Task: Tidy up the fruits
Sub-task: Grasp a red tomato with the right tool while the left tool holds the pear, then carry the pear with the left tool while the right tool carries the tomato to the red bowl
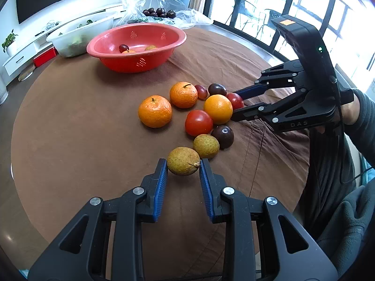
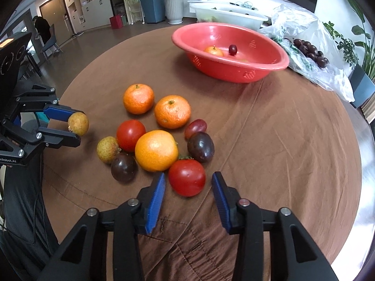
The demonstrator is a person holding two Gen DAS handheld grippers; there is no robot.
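Rough-skinned yellow-green fruit (image 1: 183, 161) between ribbed blue jaws; glossy round tomato (image 2: 187, 177) nearby

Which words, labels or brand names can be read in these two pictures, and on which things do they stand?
"DAS": on the black body of the right hand-held gripper, seen from the left wrist.
"nRobot.AI", upside down and cut at the picture's edge: on the black body of the left hand-held gripper, seen from the right wrist.
No other text is readable.
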